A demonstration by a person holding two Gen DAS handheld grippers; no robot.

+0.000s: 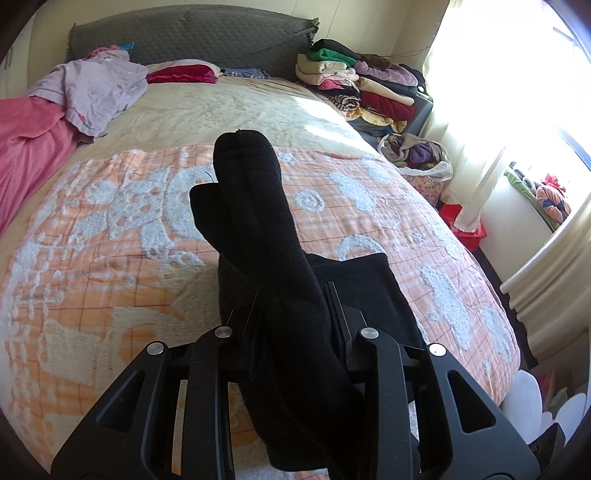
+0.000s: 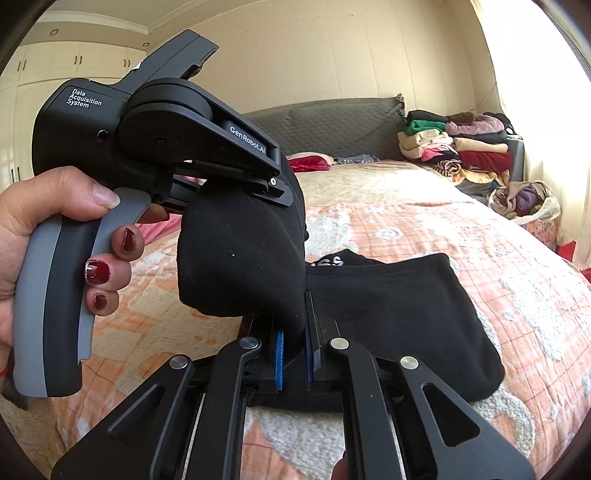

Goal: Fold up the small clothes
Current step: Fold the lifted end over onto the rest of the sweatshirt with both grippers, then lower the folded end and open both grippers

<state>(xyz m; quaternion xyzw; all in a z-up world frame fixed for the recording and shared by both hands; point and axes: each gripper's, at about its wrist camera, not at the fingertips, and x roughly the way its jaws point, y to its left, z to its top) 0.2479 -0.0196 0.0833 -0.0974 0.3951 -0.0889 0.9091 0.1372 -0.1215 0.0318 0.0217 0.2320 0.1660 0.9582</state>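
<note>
A pair of black socks [image 1: 258,221] is held above the bed. My left gripper [image 1: 295,314] is shut on the socks near their middle, and their toe ends stick up and forward. In the right wrist view my right gripper [image 2: 293,354] is shut on the lower end of the same socks [image 2: 243,258], its blue pads [image 2: 279,354] pinching the fabric. The left gripper [image 2: 280,188] reaches in from the upper left, held by a hand with red nails. A black folded garment [image 2: 399,314] with white lettering lies flat on the bed below; it also shows in the left wrist view [image 1: 369,291].
The bed has an orange and white patterned blanket [image 1: 110,240]. A pink and lilac heap of clothes [image 1: 74,99] lies at the far left. Stacked folded clothes [image 1: 362,85] stand at the far right by the grey headboard [image 1: 192,33]. A bag of clothes [image 1: 417,155] sits beside the bed under a bright window.
</note>
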